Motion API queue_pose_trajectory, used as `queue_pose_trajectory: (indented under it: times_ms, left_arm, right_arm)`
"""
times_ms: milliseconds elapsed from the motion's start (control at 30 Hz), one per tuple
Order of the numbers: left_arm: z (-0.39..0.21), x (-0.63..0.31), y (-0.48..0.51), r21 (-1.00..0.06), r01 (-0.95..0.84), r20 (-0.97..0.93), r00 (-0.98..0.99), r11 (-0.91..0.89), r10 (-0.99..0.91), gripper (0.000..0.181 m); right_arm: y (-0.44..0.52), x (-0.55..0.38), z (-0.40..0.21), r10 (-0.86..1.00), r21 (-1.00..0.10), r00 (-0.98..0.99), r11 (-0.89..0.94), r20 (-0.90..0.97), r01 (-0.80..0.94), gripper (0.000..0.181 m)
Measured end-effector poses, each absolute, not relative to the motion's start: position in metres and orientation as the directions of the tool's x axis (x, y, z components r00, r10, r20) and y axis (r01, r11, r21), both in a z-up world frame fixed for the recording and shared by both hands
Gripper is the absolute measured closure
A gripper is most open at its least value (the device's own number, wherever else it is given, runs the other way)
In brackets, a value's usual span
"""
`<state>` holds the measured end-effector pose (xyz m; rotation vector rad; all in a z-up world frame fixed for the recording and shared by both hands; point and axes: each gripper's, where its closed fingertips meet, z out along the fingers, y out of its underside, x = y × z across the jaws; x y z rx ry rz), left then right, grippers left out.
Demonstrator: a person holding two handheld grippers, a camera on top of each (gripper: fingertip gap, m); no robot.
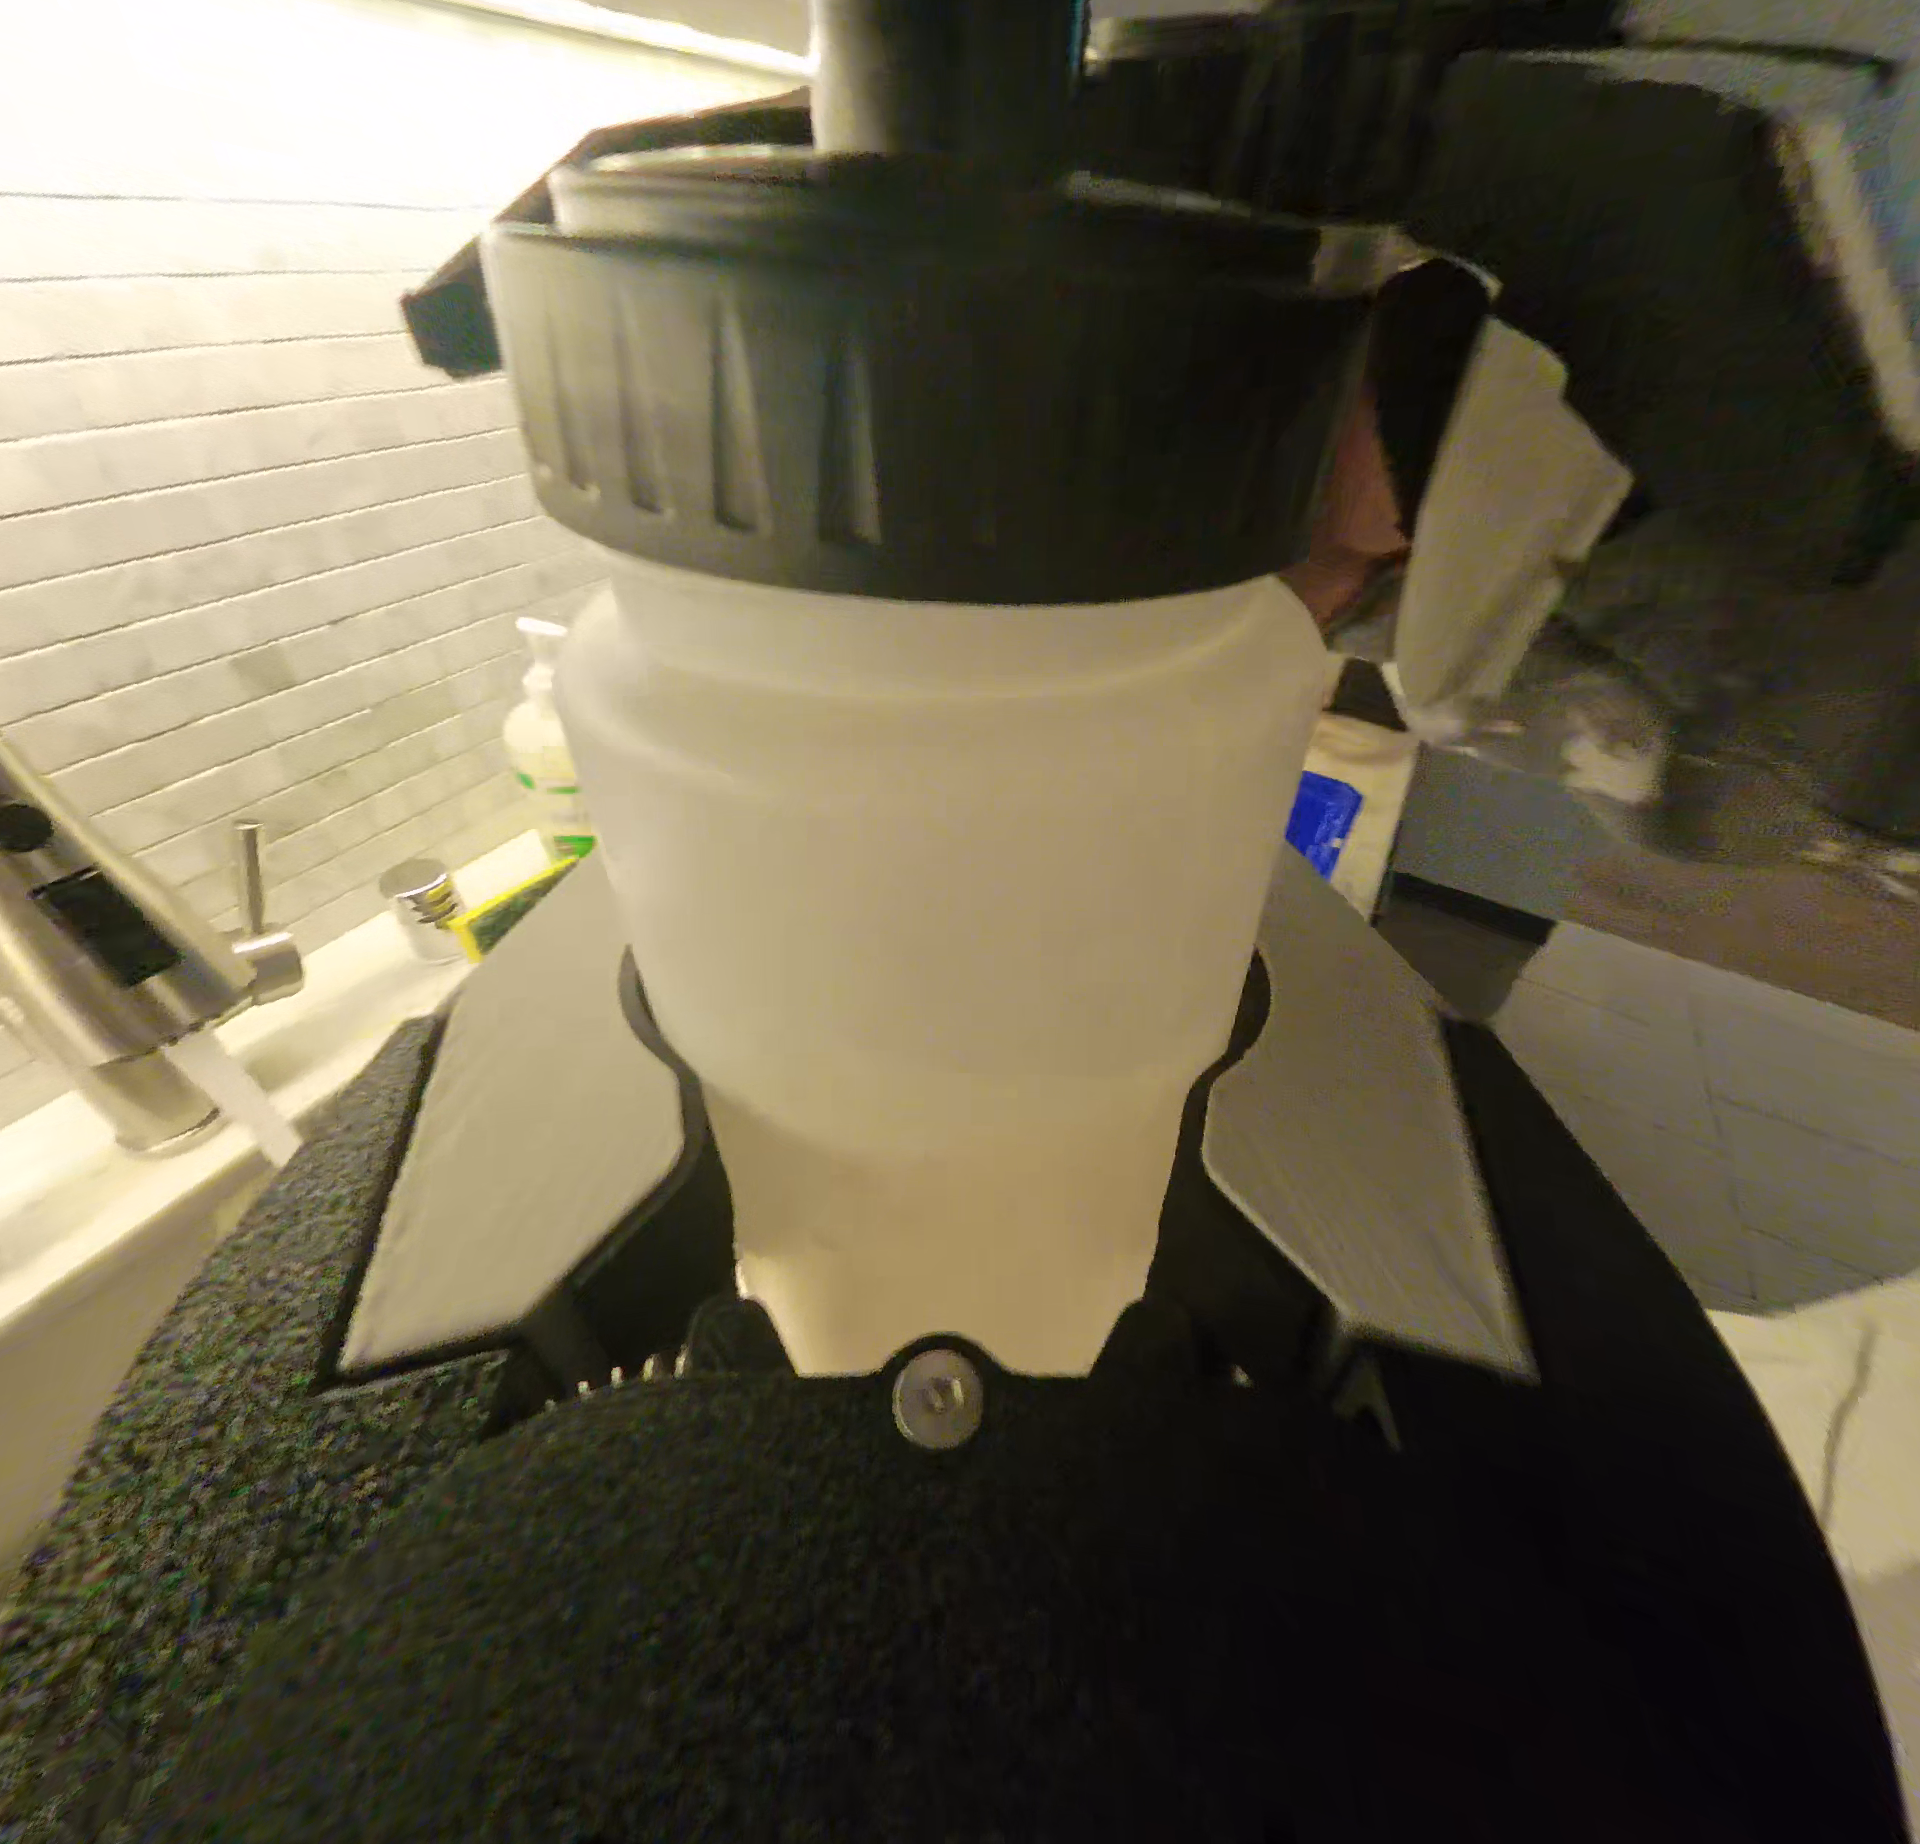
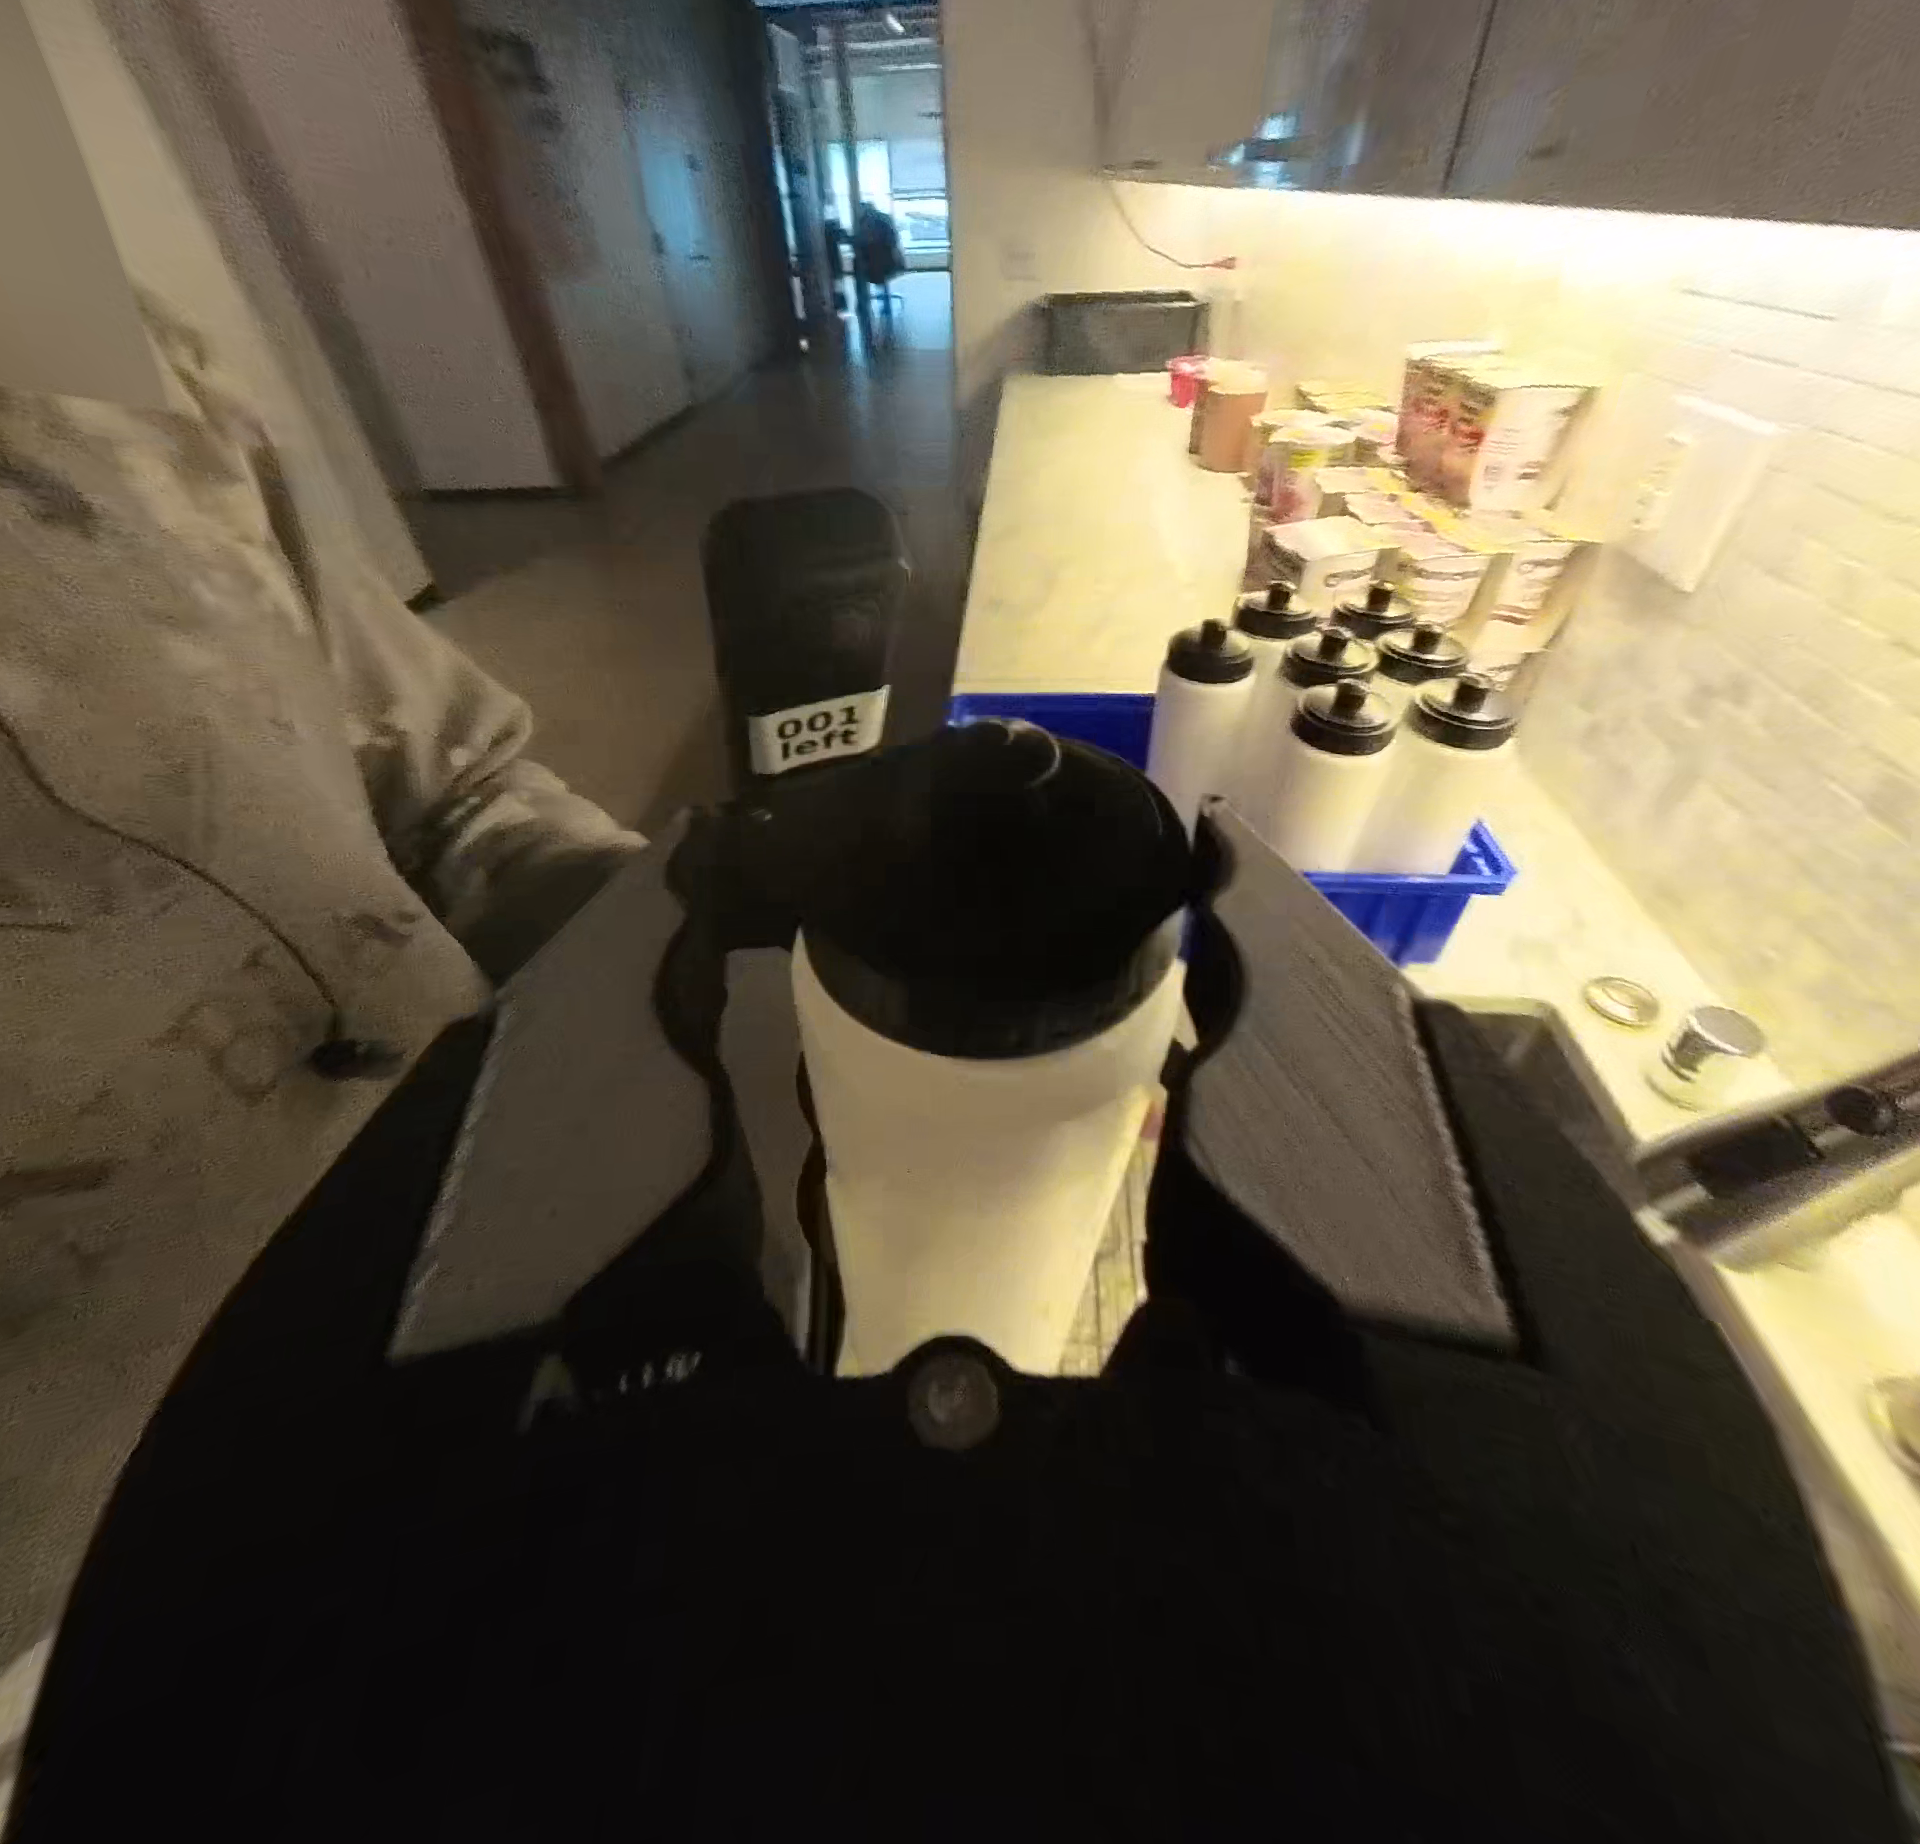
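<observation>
A white translucent bottle [image 1: 935, 807] with a ribbed black cap [image 1: 914, 392] and a black spout stands upright between my left gripper's [image 1: 940, 963] fingers, which are shut on its lower body. My right gripper [image 2: 945, 890] comes from above, with a finger on each side of the cap [image 2: 987, 859], shut on it. One right finger [image 1: 447, 319] shows behind the cap in the left wrist view. The bottle's body [image 2: 966, 1171] shows below the cap in the right wrist view. The left gripper's black body [image 2: 805, 631] stands just beyond it.
A steel faucet [image 1: 125, 963] runs water at the left. A soap bottle [image 1: 540, 734] and a sponge [image 1: 509, 911] sit by the tiled wall. A blue bin [image 2: 1403, 890] holds several capped white bottles [image 2: 1340, 755]. Tubs [image 2: 1455, 464] stand behind. A person's sleeve [image 2: 208, 807] is at the left.
</observation>
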<state>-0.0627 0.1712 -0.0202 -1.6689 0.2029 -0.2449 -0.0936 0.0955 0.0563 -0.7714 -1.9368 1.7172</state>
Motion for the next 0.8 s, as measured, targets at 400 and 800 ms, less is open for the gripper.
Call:
queue_pose_trajectory:
  times_ms: [400, 800]
  left_arm:
    - [-0.035, -0.082, 0.165, -0.993, 0.019, 0.031, 0.995, -0.119, -0.099, 0.078]
    - [-0.023, -0.053, 0.137, -0.992, -0.013, 0.035, 0.926, -0.124, -0.375, 0.078]
  right_arm:
    - [0.110, -0.107, 0.036, 0.996, -0.998, -0.081, -0.026, -0.030, 0.049, 0.111]
    - [0.059, -0.103, 0.039, 0.640, -0.972, -0.767, 0.198, 0.031, 0.126, 0.100]
